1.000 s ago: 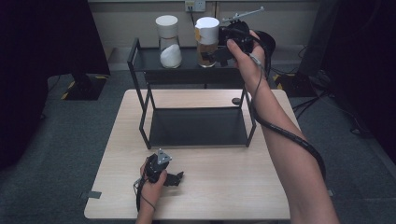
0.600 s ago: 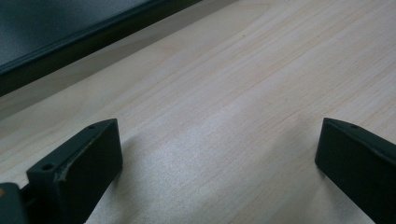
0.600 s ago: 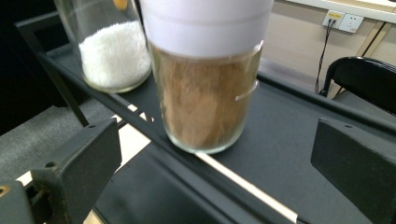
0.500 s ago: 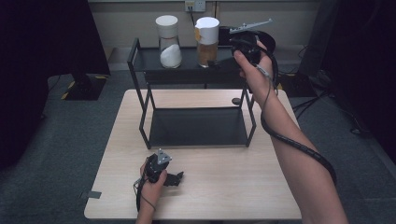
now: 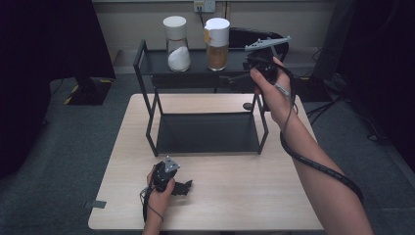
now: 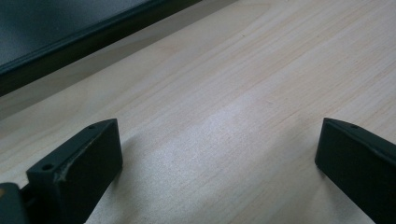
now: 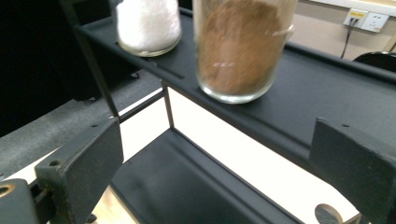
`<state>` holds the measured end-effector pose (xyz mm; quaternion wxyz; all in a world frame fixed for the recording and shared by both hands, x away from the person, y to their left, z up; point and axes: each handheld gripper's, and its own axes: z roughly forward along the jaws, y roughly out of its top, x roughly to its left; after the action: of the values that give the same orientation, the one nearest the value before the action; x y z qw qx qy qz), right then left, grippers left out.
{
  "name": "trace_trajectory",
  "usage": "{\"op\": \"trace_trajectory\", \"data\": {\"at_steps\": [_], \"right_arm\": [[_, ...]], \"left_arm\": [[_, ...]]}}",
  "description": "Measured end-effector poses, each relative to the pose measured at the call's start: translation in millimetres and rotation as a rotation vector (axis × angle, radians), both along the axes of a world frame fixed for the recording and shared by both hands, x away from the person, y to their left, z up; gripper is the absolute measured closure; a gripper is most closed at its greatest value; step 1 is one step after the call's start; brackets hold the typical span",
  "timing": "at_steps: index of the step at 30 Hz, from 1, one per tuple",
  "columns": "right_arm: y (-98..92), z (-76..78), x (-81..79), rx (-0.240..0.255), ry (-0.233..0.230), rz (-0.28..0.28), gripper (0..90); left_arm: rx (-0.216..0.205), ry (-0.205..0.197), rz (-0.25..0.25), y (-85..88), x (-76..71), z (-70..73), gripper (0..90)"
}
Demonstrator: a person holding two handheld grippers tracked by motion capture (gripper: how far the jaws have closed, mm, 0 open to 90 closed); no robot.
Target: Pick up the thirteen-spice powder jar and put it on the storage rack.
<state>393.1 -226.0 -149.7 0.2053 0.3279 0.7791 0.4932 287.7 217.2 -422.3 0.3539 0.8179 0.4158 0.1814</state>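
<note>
Right gripper (image 5: 235,77) hangs raised at the level of the black rack's top shelf (image 5: 156,62), its jaws spread wide and gripping nothing. Just ahead of it, slightly left of its centre line, stands a glass jar of brown powder (image 5: 217,38) with a white lid. Farther ahead and to the left, apart from the first, is a matching jar of white powder (image 5: 176,36). In the right gripper view, the brown jar (image 7: 242,46) sits near the shelf's front edge, beyond the jaw tips and not between them.

Left gripper (image 5: 182,187) rests low on the wooden bench (image 5: 254,196), jaws also wide apart, with the rack's bottom tray ahead of it.

Likely risks: if the right gripper advances off-centre, one jaw could push the brown jar along the shelf into the white jar, or tip it over. A grip taken too high or too lightly on smooth glass could let the jar slip.
</note>
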Motion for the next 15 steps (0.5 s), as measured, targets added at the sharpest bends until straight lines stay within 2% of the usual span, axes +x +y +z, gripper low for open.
{"op": "trace_trajectory", "data": {"at_steps": [15], "right_arm": [[-15.3,-28.1,-16.3,0.009,0.000,0.047,2.1]], "left_arm": [[-0.001,0.000,0.000,0.1,0.0,-0.1,0.0]]}}
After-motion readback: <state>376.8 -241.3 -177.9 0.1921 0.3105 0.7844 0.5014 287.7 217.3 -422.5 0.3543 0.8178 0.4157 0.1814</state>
